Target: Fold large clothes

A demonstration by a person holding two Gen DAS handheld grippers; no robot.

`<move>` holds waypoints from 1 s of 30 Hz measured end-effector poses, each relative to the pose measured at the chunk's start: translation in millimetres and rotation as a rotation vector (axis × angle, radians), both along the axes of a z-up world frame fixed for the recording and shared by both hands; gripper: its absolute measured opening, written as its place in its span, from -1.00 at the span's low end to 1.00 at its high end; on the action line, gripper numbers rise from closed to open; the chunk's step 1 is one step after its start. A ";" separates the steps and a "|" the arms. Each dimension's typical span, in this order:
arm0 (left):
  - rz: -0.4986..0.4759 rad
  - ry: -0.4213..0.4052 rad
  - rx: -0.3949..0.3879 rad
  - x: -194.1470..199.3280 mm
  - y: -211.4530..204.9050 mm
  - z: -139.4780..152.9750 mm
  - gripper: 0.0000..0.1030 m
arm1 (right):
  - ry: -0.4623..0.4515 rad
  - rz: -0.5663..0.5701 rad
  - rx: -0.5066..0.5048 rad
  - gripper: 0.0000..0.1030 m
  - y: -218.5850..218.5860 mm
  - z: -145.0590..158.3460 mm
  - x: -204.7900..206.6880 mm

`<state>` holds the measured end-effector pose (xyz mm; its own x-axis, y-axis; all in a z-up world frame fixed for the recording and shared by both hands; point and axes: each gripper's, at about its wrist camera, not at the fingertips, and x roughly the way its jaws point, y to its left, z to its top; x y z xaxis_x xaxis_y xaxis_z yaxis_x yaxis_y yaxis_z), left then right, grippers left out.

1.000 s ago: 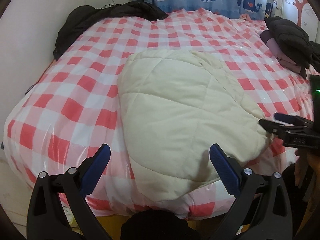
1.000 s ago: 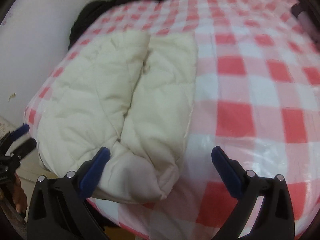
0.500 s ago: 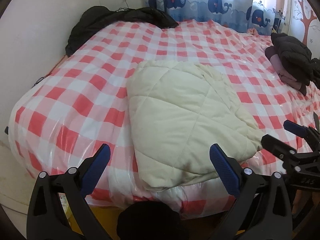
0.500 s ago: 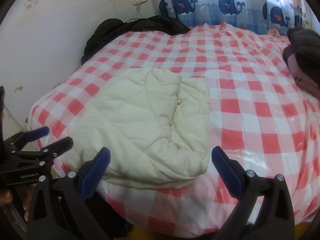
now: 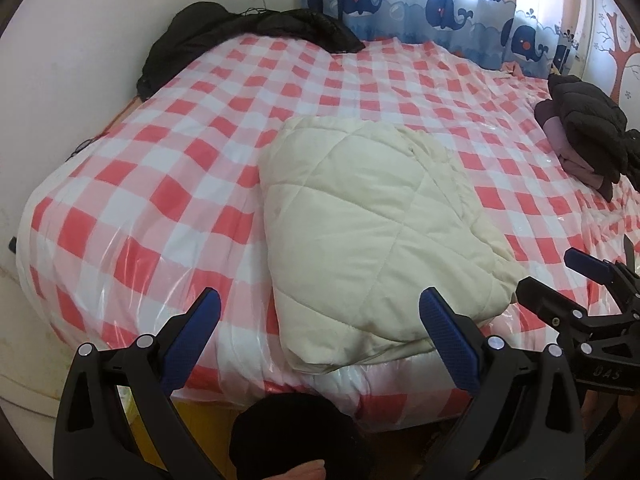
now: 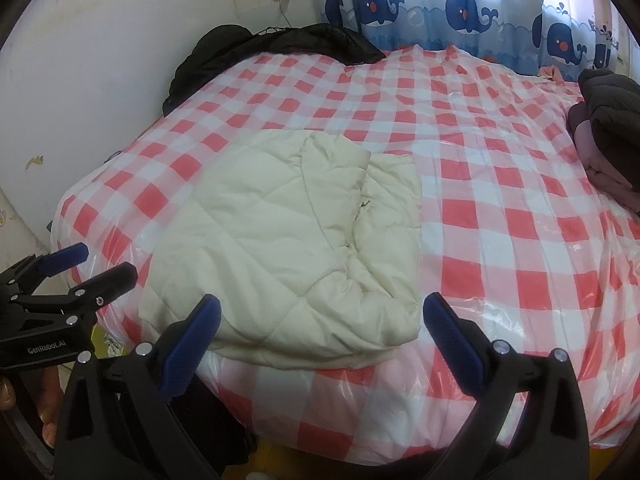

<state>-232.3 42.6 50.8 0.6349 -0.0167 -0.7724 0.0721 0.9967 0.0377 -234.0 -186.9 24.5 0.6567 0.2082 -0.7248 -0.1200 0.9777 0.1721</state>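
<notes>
A folded cream quilted coat [image 5: 372, 236] lies on the bed [image 5: 160, 184], which wears a red-and-white checked cover under clear plastic. In the left wrist view the coat fills the centre and runs toward five o'clock, its near edge reaching the foot of the mattress. In the right wrist view the same coat [image 6: 296, 240] sits left of centre, with a rolled fold along its three o'clock side.

The left gripper [image 5: 320, 316] hangs off the foot of the bed with its blue-padded fingers spread wide, holding nothing. The right gripper [image 6: 322, 320] is likewise splayed apart and empty, clear of the fabric. Each one shows in the other's camera: the right at four o'clock in the left view, the left at eight o'clock in the right view.

At eleven o'clock a black garment [image 5: 248, 28] is heaped against the wall. At two o'clock lies a stack of dark clothes [image 5: 584, 128], perhaps jackets; the edge distortion hides detail. A whale-print curtain [image 6: 460, 8] hangs at twelve o'clock.
</notes>
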 end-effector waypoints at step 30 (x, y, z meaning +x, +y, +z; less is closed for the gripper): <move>-0.014 0.020 -0.001 3.4 -5.9 -9.7 0.86 | 0.036 0.024 0.006 0.89 -7.3 -5.3 -0.5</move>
<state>-228.9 36.7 41.1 0.6186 -0.0262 -0.7852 0.0869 0.9956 0.0352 -234.5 -194.2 19.2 0.6251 0.2283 -0.7464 -0.1374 0.9735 0.1827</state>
